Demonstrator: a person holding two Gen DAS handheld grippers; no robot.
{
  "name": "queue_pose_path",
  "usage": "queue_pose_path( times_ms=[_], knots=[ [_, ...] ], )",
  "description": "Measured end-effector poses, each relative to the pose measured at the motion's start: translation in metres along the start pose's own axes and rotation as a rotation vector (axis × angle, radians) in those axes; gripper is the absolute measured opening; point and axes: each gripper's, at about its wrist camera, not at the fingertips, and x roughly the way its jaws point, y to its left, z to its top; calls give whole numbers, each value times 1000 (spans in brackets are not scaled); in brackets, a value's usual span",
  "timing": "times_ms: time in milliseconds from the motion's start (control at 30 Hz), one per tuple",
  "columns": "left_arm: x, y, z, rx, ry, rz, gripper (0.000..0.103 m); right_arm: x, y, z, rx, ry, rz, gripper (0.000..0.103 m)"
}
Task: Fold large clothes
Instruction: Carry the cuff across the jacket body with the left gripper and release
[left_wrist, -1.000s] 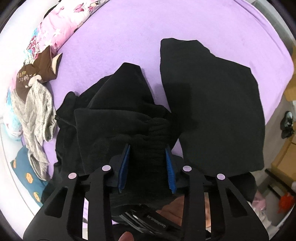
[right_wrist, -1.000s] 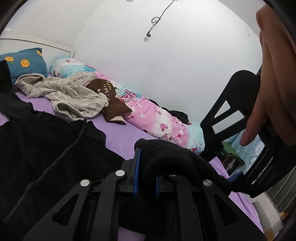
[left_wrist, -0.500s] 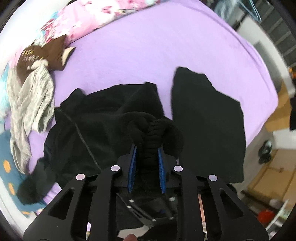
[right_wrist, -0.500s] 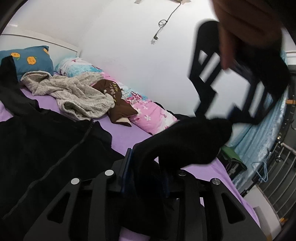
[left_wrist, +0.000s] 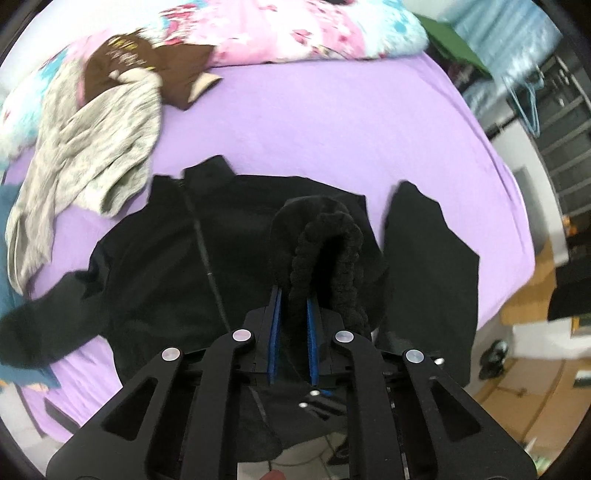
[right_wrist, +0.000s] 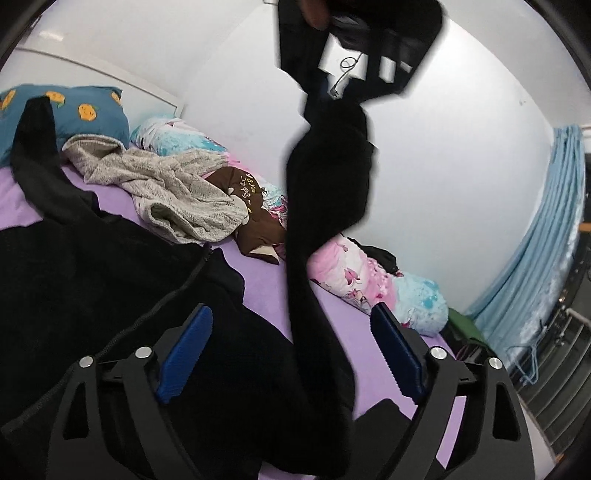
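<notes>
Left gripper (left_wrist: 293, 314): pinching the cuff (left_wrist: 325, 251) of the black jacket's sleeve, lifted.
Right gripper (right_wrist: 291, 350): spread, holding nothing.
Jacket (left_wrist: 166, 266): spread on the purple bed (left_wrist: 314, 122), zipper up.
Writing: brown shirt (right_wrist: 251, 206) lettering, unreadable.

Left gripper (left_wrist: 293, 314) raised high, jaws clamped on the black sleeve cuff (left_wrist: 325, 254). Right gripper (right_wrist: 291, 350) low, jaws spread wide, gripping nothing.

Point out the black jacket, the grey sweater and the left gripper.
black jacket (left_wrist: 155, 266), left wrist view, chest panel.
grey sweater (left_wrist: 92, 147), left wrist view, crumpled body.
left gripper (left_wrist: 293, 306), left wrist view, between fingertips.
</notes>
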Motion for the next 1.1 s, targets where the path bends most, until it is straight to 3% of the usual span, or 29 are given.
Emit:
queue_pose_path(
  times_ms=[133, 300, 533, 733, 833, 867, 900, 933, 1100],
  knots=[
    [-5, 46, -12, -54, -64, 34, 11, 16, 3, -10, 5, 65, 9, 89],
    [-2, 100, -28, -114, -107, 64, 7, 38, 9, -25, 43, 154, 145, 89],
    [11, 167, -51, -191, -161, 104, 2, 41, 25, -34, -7, 168, 281, 89],
    [58, 205, -77, -232, -76, 95, 2, 52, 33, -45, -20, 229, 315, 89],
    [91, 218, -93, -269, -30, 58, 12, 56, 31, -47, -3, 259, 316, 89],
    [107, 223, -99, -288, -9, 35, 27, 57, 31, -48, 7, 267, 320, 89],
    [118, 228, -104, -316, 0, 16, 51, 58, 31, -49, 16, 272, 327, 89],
    [126, 232, -108, -337, 1, 0, 59, 59, 32, -50, 13, 275, 328, 89],
    [175, 261, -131, -476, -18, -150, 74, 61, 37, -51, -14, 279, 326, 89]
  ],
)
